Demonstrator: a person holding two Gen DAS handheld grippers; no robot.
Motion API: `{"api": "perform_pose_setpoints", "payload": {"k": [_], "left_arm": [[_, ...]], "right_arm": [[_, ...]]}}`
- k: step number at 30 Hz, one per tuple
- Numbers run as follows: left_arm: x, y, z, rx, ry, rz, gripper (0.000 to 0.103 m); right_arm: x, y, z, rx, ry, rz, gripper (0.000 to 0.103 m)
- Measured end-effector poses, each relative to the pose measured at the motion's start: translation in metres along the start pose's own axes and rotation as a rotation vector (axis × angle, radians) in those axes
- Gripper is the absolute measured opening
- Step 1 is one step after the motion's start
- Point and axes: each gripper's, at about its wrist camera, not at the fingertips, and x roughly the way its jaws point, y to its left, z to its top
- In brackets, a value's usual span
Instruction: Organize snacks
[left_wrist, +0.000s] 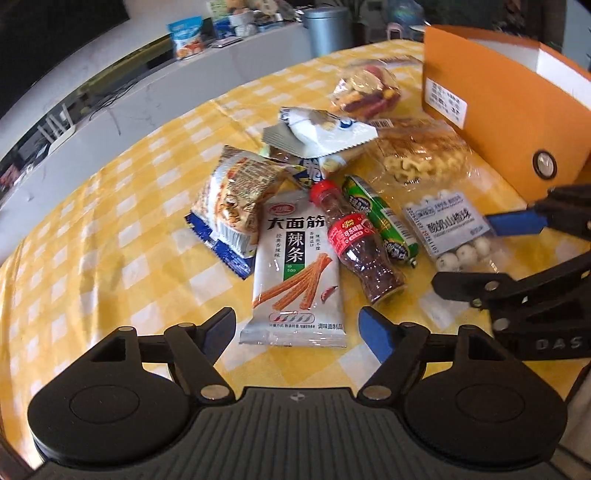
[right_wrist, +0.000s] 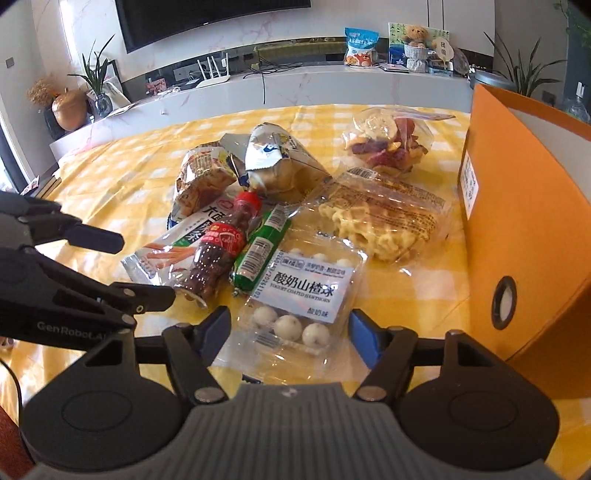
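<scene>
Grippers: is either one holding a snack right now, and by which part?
Nothing is held. The left gripper is open near the spicy strip packet; the right gripper is open around the hawthorn ball tray.

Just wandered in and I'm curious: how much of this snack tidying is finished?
Nothing looks done: the snacks all lie on the yellow tablecloth. Both tongs, left tongs and right tongs, are open and empty. The right ones straddle the yogurt hawthorn pack. The orange box stands beside the pile.

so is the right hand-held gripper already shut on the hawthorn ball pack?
No, the right hand-held gripper is open, fingers either side of the hawthorn ball pack.
</scene>
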Motion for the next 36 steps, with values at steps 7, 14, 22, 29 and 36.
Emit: {"api": "perform_pose_setpoints", "payload": {"k": [7, 14, 22, 29, 36], "left_arm": [[0.011, 0.010, 0.006, -0.036, -0.014, 0.005, 0.096], [0.017, 0.008, 0.013, -0.079, -0.039, 0.019, 0.096], [0.013, 0.004, 0.010, -0.154, -0.057, -0.015, 0.065], [-0.001, -0.017, 0.002, -0.172, -0.029, 0.045, 0.057], [-0.023, -0.027, -0.019, -0.228, 0.051, 0.025, 0.059]], "right_arm": [[-0.004, -0.007, -0.001, -0.006, 0.016, -0.044, 0.078], [0.004, 0.003, -0.001, -0.033, 0.022, -0.079, 0.083], [0.008, 0.009, -0.001, -0.068, -0.004, -0.103, 0.068], [-0.002, 0.004, -0.007, -0.068, 0.002, -0.086, 0.063], [-0.021, -0.005, -0.024, -0.095, 0.031, -0.058, 0.064]]}}
